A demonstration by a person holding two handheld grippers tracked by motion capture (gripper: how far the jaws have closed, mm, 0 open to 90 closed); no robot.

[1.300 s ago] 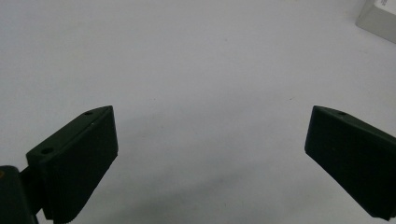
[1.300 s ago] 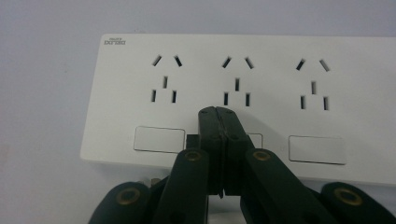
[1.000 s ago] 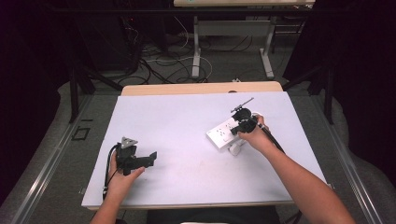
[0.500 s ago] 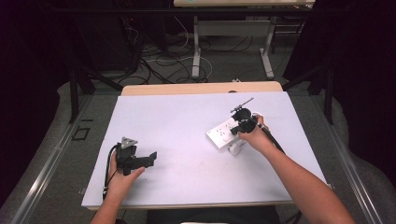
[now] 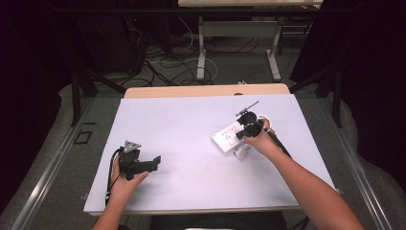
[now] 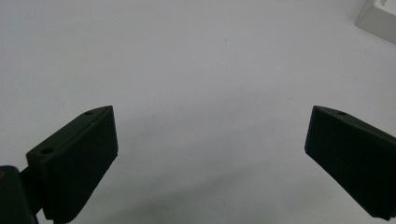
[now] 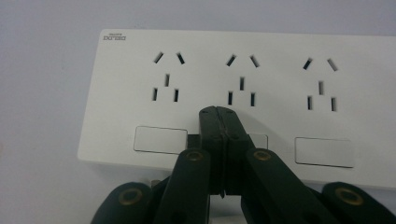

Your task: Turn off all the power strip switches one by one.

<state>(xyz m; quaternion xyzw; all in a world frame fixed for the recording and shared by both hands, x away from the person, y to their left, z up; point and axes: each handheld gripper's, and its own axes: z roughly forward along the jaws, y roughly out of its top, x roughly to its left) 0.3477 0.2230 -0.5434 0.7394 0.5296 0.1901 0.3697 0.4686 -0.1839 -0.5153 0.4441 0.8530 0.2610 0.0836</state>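
Note:
A white power strip (image 5: 224, 138) with three socket groups lies right of the table's middle. In the right gripper view the power strip (image 7: 243, 70) shows three rocker switches along its near edge. My right gripper (image 7: 218, 112) is shut, and its closed tips sit over the middle switch (image 7: 259, 140), mostly hiding it. From above, the right gripper (image 5: 241, 134) points down at the strip's near side. My left gripper (image 5: 154, 162) rests low at the table's front left, open, with nothing between the jaws. The left gripper (image 6: 212, 112) looks across bare white tabletop, with a strip corner (image 6: 380, 23) at top right.
The white table sheet (image 5: 191, 124) lies on a wooden top (image 5: 206, 91). The strip's white cable end (image 5: 242, 152) lies just in front of it. Behind the table are desk legs and loose cables on the floor (image 5: 163, 67).

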